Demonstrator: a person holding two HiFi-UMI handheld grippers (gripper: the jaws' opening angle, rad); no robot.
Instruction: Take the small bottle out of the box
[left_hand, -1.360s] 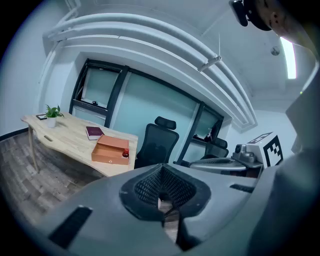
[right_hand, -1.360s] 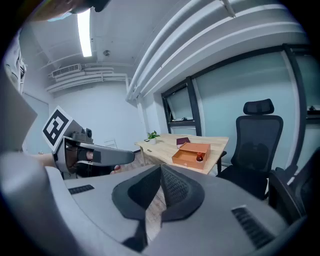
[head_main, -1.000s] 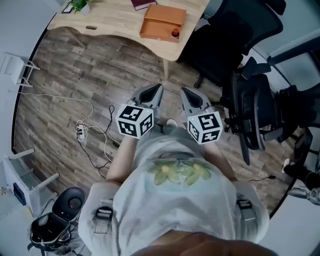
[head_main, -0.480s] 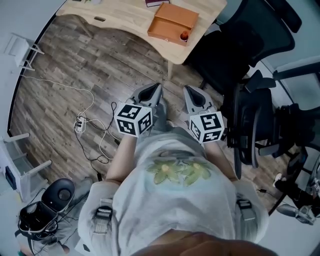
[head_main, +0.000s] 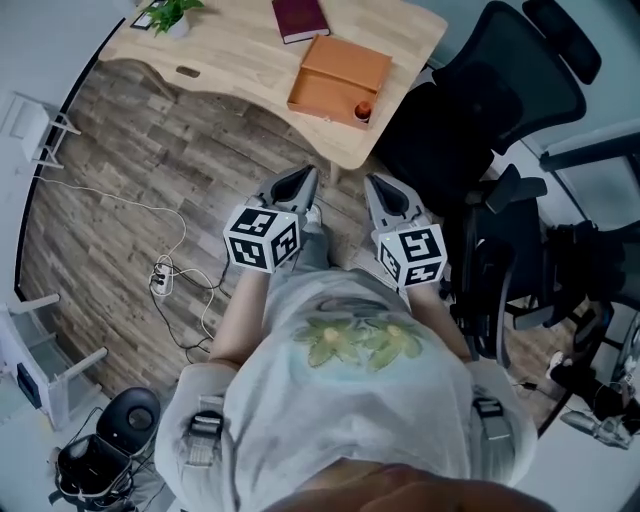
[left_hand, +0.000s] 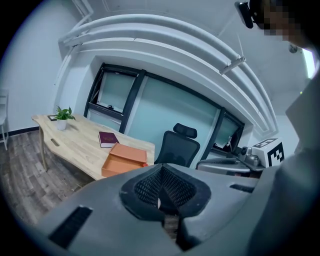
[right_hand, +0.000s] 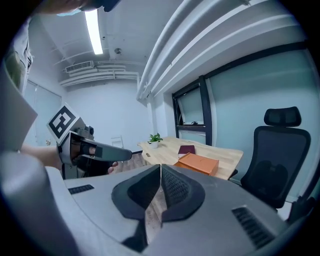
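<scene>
An open orange box (head_main: 340, 72) lies on the light wooden table (head_main: 230, 55) at the top of the head view. A small bottle with a red cap (head_main: 362, 110) stands in the box's near right corner. My left gripper (head_main: 303, 178) and right gripper (head_main: 378, 186) are held side by side at waist height over the floor, well short of the table. Both point toward the box, shut, with nothing between their jaws. The left gripper view shows the box (left_hand: 122, 159) beyond the closed jaws (left_hand: 161, 169). The right gripper view shows the box (right_hand: 197, 162) past its closed jaws (right_hand: 160, 169).
A maroon book (head_main: 300, 18) and a potted plant (head_main: 170, 12) sit on the table behind the box. Black office chairs (head_main: 470, 110) crowd the right side. Cables and a power strip (head_main: 160, 280) lie on the wooden floor at left, near white shelving (head_main: 40, 380).
The table and box have come further into the head view and nearer. Both grippers stay shut, side by side, and have shifted slightly toward the table.
</scene>
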